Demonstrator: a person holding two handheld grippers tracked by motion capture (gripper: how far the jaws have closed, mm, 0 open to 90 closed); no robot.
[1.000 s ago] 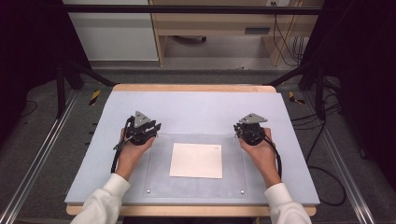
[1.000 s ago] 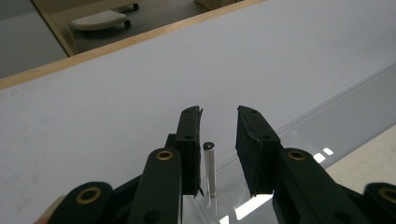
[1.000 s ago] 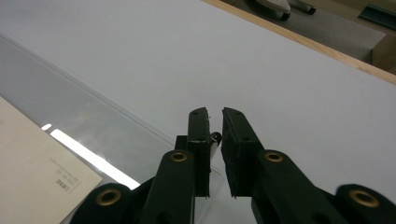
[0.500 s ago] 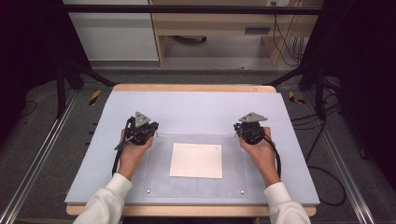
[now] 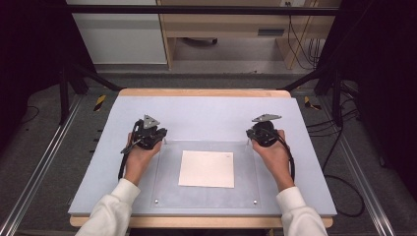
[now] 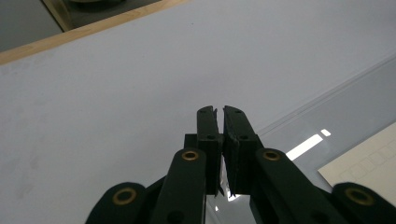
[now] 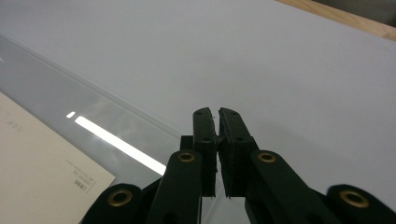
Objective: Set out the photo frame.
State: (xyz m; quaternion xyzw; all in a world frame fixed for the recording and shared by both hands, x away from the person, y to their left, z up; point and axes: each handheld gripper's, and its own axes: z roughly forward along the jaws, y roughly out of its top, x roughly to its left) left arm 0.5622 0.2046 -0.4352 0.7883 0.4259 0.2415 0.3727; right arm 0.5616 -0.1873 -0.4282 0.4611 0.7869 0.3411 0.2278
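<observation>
My left gripper point(image 5: 147, 132) sits at the far left corner of the clear plate point(image 5: 167, 172), held in my left hand point(image 5: 140, 157). Its fingers point(image 6: 208, 128) are brought together with nothing between them; they have just been closing. In the left gripper view they point out over the bare grey tabletop point(image 6: 116, 93), with the plate's edge running just to their right.

My right gripper point(image 5: 264, 130) sits at the far right corner of the same plate, in my right hand point(image 5: 273, 157). Its fingers point(image 7: 205, 130) are likewise pressed together and empty. In the right gripper view they point across the tabletop point(image 7: 280, 70), the plate's edge passing just to their left.

The sheet of paper point(image 5: 207, 168) lies flat at the middle of the clear plate, between my two hands and a little nearer to me than the grippers, apart from both. A corner of it shows at the right of the left gripper view point(image 6: 364, 161), and its printed corner at the left of the right gripper view point(image 7: 42, 172).

The clear plate lies on the near half of the tabletop point(image 5: 206, 110).
</observation>
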